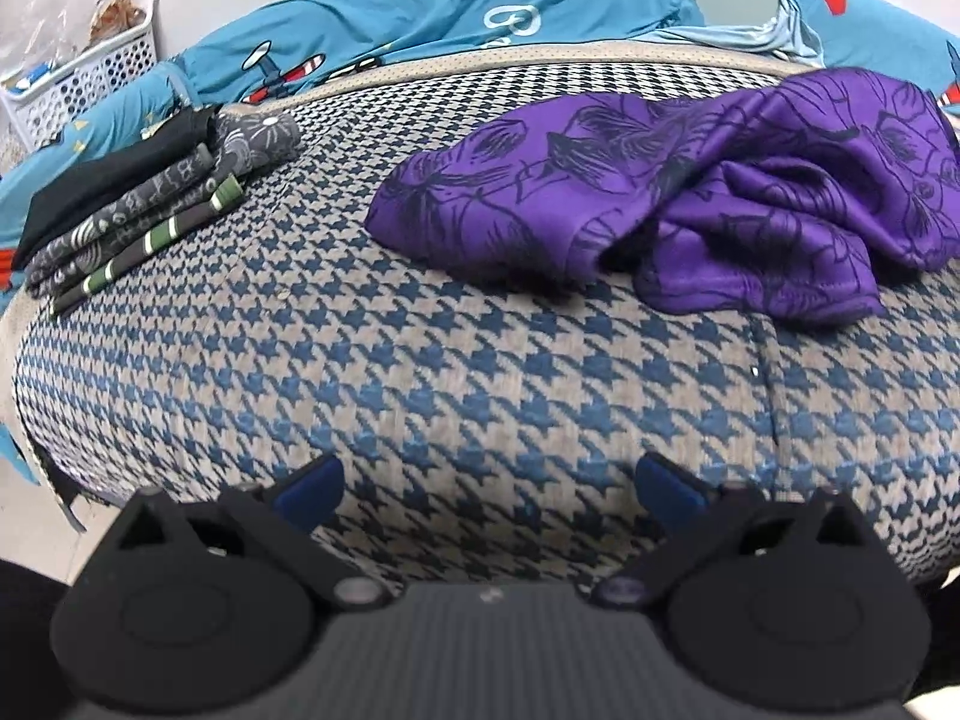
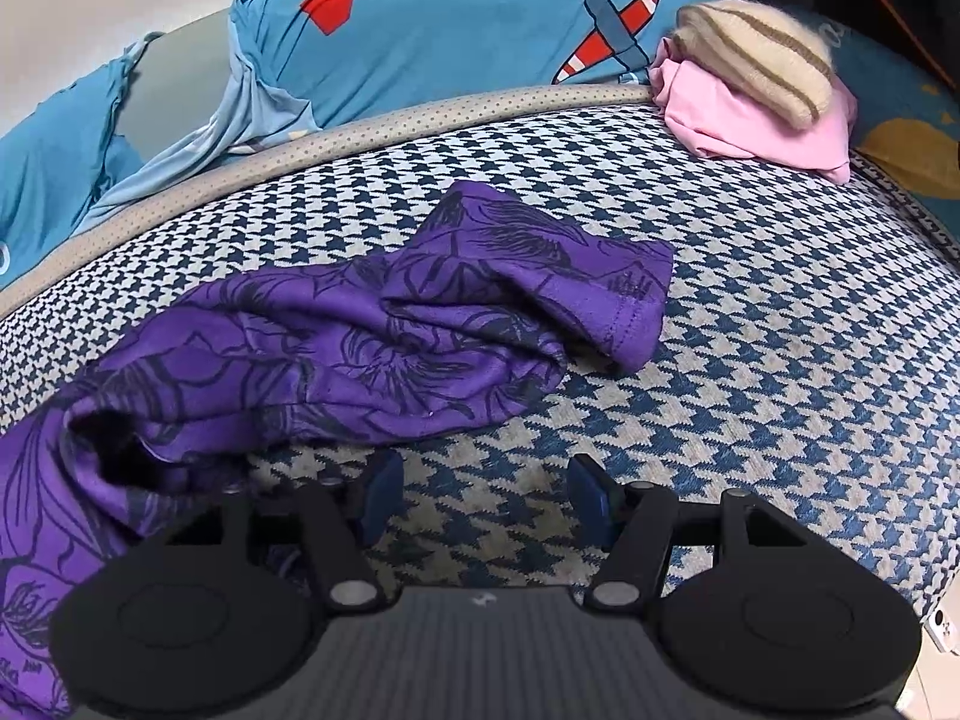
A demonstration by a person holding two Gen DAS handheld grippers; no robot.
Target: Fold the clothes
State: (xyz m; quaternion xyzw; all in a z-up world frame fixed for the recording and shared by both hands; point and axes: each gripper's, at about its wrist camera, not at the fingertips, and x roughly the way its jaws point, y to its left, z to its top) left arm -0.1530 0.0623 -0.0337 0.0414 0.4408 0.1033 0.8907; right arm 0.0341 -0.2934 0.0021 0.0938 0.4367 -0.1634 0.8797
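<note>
On the houndstooth cushion [image 1: 420,360], a crumpled purple floral garment [image 2: 372,336] is seen lying unfolded, clear of the folded stack [image 1: 138,210] at the far left. It is best spread flat first, with a hem corner taken at each side. Left gripper [image 1: 489,492] and right gripper [image 2: 483,495] are held parted, nothing between the jaws, above bare cushion just short of the garment.

A purple garment [image 2: 372,342] printed with dark line-drawn flowers lies crumpled and unfolded on the houndstooth cushion [image 2: 750,360], bunched in loose folds, one hemmed end toward the cushion's far edge. Folded dark clothes [image 1: 138,210] are stacked at the cushion's far left corner.
</note>
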